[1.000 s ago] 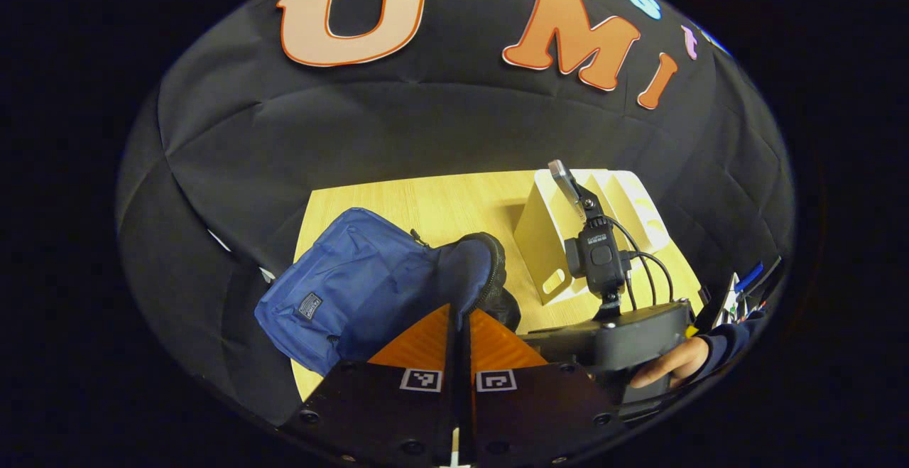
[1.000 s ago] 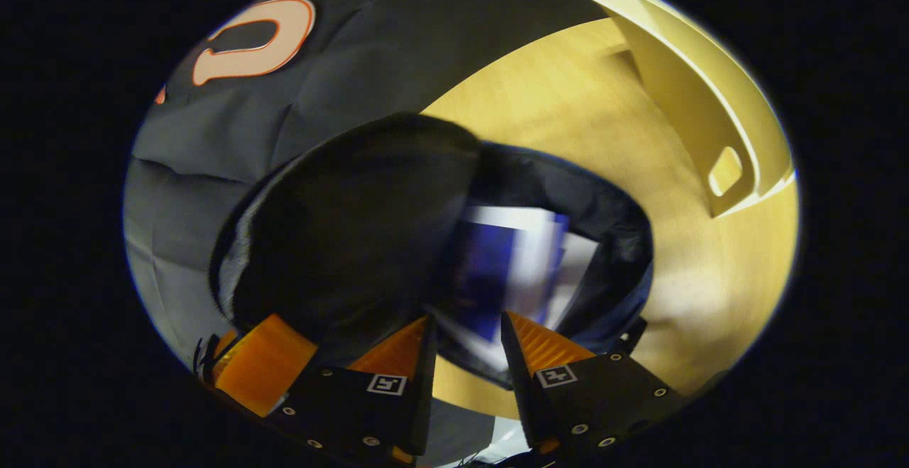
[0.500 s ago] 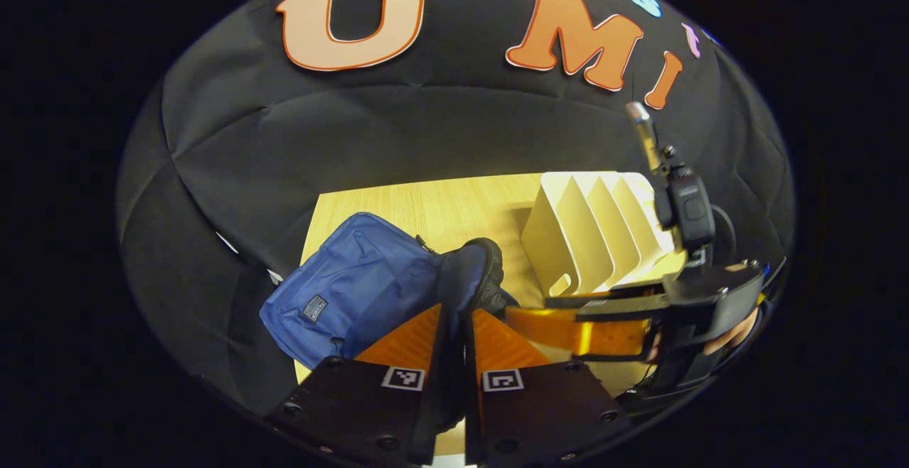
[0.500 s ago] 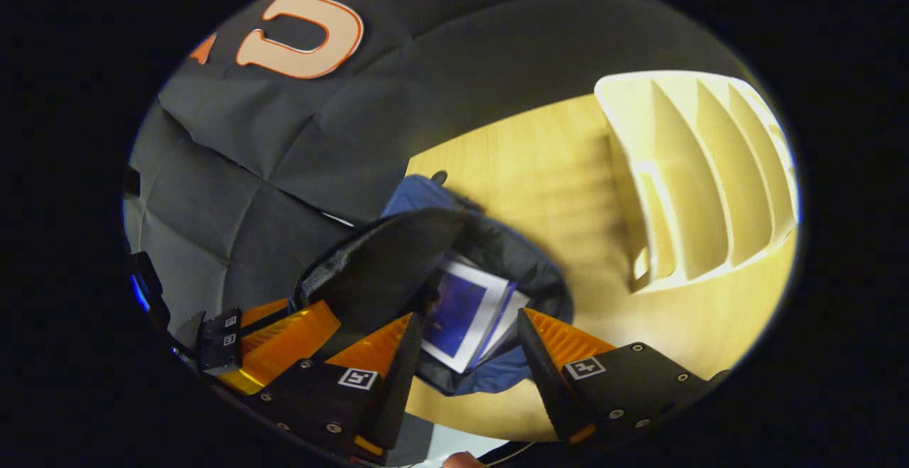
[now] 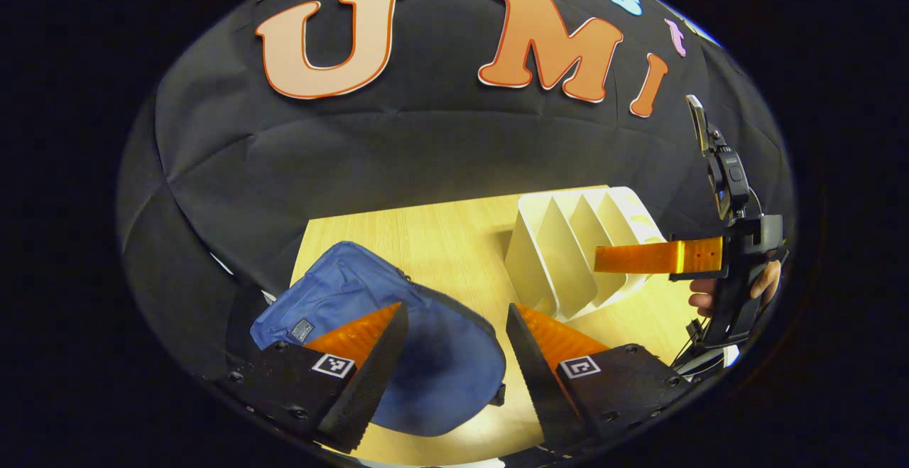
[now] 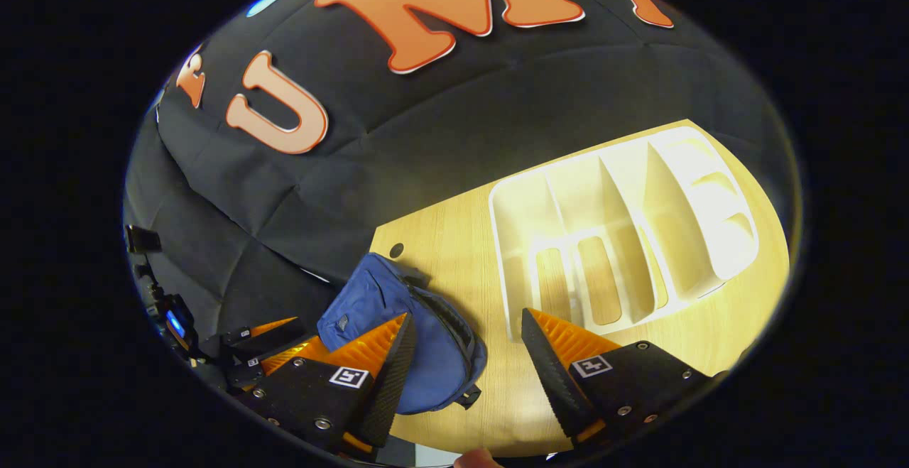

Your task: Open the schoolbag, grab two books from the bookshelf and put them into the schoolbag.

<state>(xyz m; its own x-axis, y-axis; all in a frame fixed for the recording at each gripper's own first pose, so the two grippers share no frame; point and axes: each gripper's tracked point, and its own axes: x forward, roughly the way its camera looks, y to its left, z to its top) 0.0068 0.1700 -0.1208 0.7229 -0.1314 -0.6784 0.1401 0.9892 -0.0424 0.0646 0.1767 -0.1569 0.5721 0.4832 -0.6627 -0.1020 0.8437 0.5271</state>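
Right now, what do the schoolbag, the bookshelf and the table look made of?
Schoolbag: soft blue woven fabric, matte, creased and slumped.
Bookshelf: probably moulded plastic, cream, smooth, with thin rounded dividers and a slight sheen.
Table: pale wood or wood-look laminate; fine straight grain lines show.

Blue schoolbag (image 5: 398, 333) w/ dark label patch, cream bookshelf (image 6: 625, 226), light wood-grain table (image 5: 440, 241).
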